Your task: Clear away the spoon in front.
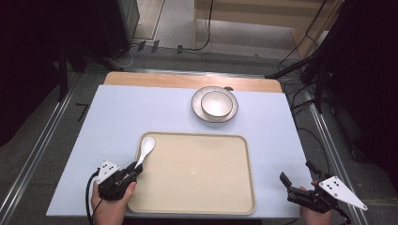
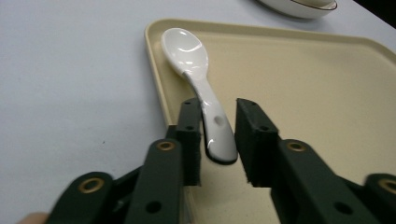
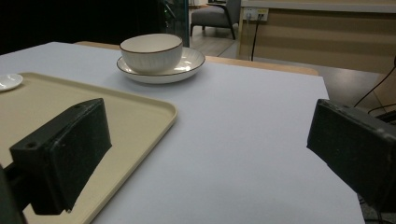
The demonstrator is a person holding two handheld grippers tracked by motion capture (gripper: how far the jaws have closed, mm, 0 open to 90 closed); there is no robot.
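Note:
A white ceramic spoon lies along the left rim of a beige tray, bowl end toward the far left corner. My left gripper is at the tray's near left, and its jaws sit against both sides of the spoon's handle. My right gripper hovers open over the pale blue table just right of the tray, with nothing between its jaws. The spoon's bowl peeks in at the left edge of the right gripper view.
A white bowl stands on a white plate beyond the tray, near the table's far edge. The table's wooden far edge borders a floor with cables.

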